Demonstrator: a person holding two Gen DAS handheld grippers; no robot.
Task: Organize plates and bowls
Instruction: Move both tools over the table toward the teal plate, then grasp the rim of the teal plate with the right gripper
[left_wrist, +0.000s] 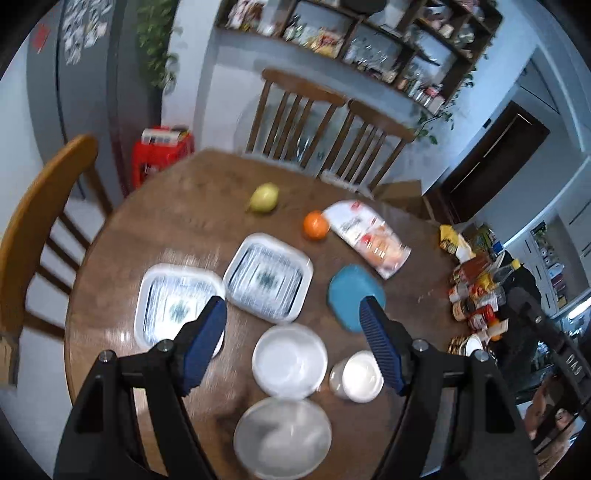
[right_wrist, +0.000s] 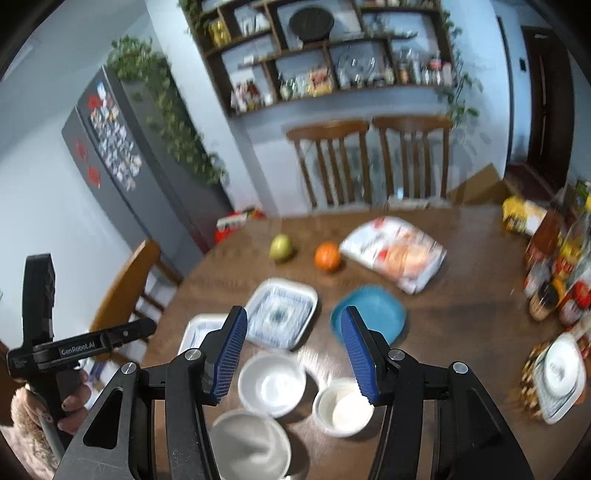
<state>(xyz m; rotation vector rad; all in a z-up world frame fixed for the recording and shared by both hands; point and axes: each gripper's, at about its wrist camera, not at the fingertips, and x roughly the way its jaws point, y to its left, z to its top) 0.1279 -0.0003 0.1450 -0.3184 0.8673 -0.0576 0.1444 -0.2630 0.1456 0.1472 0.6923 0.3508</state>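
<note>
On the round wooden table (left_wrist: 192, 206) lie two square blue-patterned plates, one on the left (left_wrist: 173, 302) (right_wrist: 203, 332) and one in the middle (left_wrist: 267, 280) (right_wrist: 282, 314). A blue plate (left_wrist: 349, 291) (right_wrist: 373, 310) lies to their right. Nearer me stand a white bowl (left_wrist: 290, 360) (right_wrist: 271, 384), a small white bowl (left_wrist: 360, 376) (right_wrist: 343, 406) and a grey bowl (left_wrist: 282, 437) (right_wrist: 251, 445). My left gripper (left_wrist: 293, 312) is open and empty above the bowls. My right gripper (right_wrist: 293, 321) is open and empty above them too. All is blurred.
A pear (left_wrist: 264, 197) (right_wrist: 280, 247), an orange (left_wrist: 316, 225) (right_wrist: 327, 254) and a snack bag (left_wrist: 369, 236) (right_wrist: 397, 253) lie at the far side. Jars and bottles (left_wrist: 476, 291) (right_wrist: 557, 277) crowd the right edge. Wooden chairs (left_wrist: 317, 122) stand around the table.
</note>
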